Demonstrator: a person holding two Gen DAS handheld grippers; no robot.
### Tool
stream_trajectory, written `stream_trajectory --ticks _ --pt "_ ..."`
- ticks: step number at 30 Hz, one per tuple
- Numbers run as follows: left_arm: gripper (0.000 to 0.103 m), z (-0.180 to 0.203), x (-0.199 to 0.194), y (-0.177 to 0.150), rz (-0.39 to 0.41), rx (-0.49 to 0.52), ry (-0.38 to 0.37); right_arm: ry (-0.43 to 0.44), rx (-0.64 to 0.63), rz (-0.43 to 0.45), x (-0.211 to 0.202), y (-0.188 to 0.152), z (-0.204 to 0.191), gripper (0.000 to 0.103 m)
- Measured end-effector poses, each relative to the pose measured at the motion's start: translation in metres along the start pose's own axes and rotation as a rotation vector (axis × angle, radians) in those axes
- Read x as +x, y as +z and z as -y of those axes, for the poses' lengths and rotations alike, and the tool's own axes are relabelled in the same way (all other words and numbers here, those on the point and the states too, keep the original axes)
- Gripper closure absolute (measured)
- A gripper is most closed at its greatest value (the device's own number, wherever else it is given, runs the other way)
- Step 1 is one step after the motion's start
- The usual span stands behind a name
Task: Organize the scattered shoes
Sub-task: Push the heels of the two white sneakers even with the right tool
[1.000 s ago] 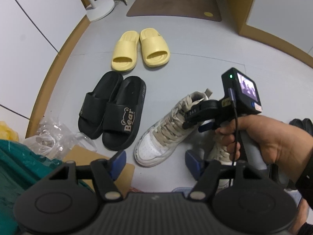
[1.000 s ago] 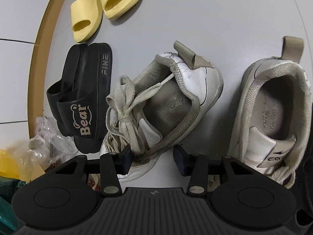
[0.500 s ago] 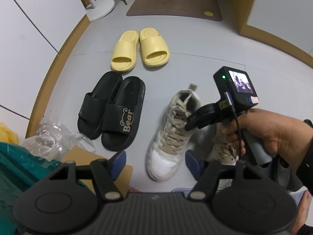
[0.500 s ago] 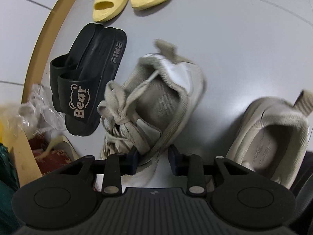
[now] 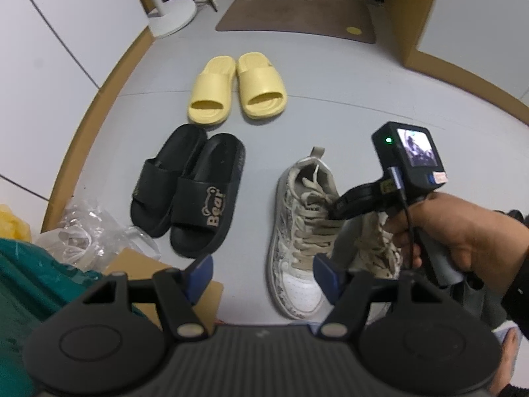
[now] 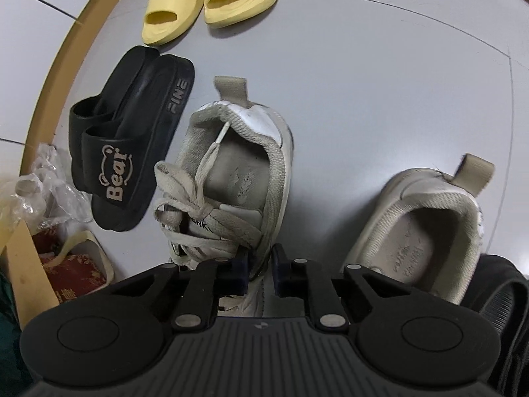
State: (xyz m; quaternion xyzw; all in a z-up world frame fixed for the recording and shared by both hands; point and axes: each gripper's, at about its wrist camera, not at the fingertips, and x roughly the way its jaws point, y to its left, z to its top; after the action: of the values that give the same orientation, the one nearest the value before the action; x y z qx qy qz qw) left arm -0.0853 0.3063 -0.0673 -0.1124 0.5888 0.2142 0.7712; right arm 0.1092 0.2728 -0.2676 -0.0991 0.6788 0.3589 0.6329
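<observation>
Right gripper (image 6: 259, 266): jaws just closed in, now pinching the side collar of the laced white sneaker (image 6: 231, 178), the wall of the shoe caught between the blue pads. Gripper angled steeply down at the floor; in the left wrist view a bare hand (image 5: 463, 231) wraps its handle at 3 o'clock, small lit screen on the top of the unit facing the camera. Left gripper (image 5: 261, 269): jaws spread, nothing between them, hanging over the grey floor (image 5: 330, 99), also tipped steeply down. The sneaker lies heel away, toe toward the cameras. Its mate, the second sneaker (image 6: 423, 225), sits at 3 o'clock of it, a strip of floor between them; right wrist view shows its open collar and heel tab, left wrist view hides most of it behind the hand. Black "Bear" slides (image 6: 125, 152) paired at 10 o'clock of the held sneaker, yellow slides (image 6: 208, 3) paired beyond them at 12. Only the left wrist view takes in the brown doormat (image 5: 297, 16) and white stand base (image 5: 172, 16) at far end. Crumpled clear plastic (image 5: 86, 231) at 8 o'clock.
</observation>
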Motion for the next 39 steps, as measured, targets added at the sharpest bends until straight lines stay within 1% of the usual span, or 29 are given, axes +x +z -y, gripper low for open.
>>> stream_trajectory --ticks 7,11,15,20,25,27,29,31,35,37,39 --pt "0.033 0.006 0.003 -0.001 -0.020 0.024 -0.019 -0.082 -0.026 -0.015 -0.006 -0.001 -0.003 0.088" --pt "0.033 0.007 0.003 0.000 -0.020 0.022 -0.037 -0.098 0.022 -0.017 -0.009 -0.002 0.006 0.087" --pt "0.033 0.012 0.002 -0.001 -0.019 0.039 -0.048 -0.112 0.023 -0.020 -0.011 -0.005 0.010 0.085" --pt "0.032 0.016 0.002 0.000 -0.024 0.025 -0.078 -0.116 0.034 -0.038 -0.013 -0.006 0.009 0.083" --pt "0.032 0.020 0.000 -0.001 -0.017 0.045 -0.072 -0.117 0.059 -0.040 -0.012 -0.007 0.009 0.082" --pt "0.031 0.021 0.000 -0.001 -0.023 0.060 -0.061 -0.082 0.073 -0.030 -0.017 -0.007 0.010 0.076" --pt "0.029 0.022 -0.001 -0.001 -0.022 0.073 -0.069 -0.040 0.069 -0.007 -0.029 -0.010 0.010 0.049" --pt "0.029 0.024 -0.003 -0.001 -0.019 0.081 -0.078 -0.008 0.062 0.023 -0.048 -0.013 0.008 0.039" --pt "0.029 0.033 -0.012 0.003 0.015 0.097 -0.076 -0.011 0.054 0.056 -0.087 -0.020 0.009 0.036" --pt "0.028 0.043 -0.018 0.003 0.031 0.136 -0.075 -0.019 0.052 0.058 -0.104 -0.022 0.010 0.036" --pt "0.021 0.052 -0.024 0.004 0.057 0.178 -0.060 -0.040 0.050 0.066 -0.130 -0.025 0.012 0.035"
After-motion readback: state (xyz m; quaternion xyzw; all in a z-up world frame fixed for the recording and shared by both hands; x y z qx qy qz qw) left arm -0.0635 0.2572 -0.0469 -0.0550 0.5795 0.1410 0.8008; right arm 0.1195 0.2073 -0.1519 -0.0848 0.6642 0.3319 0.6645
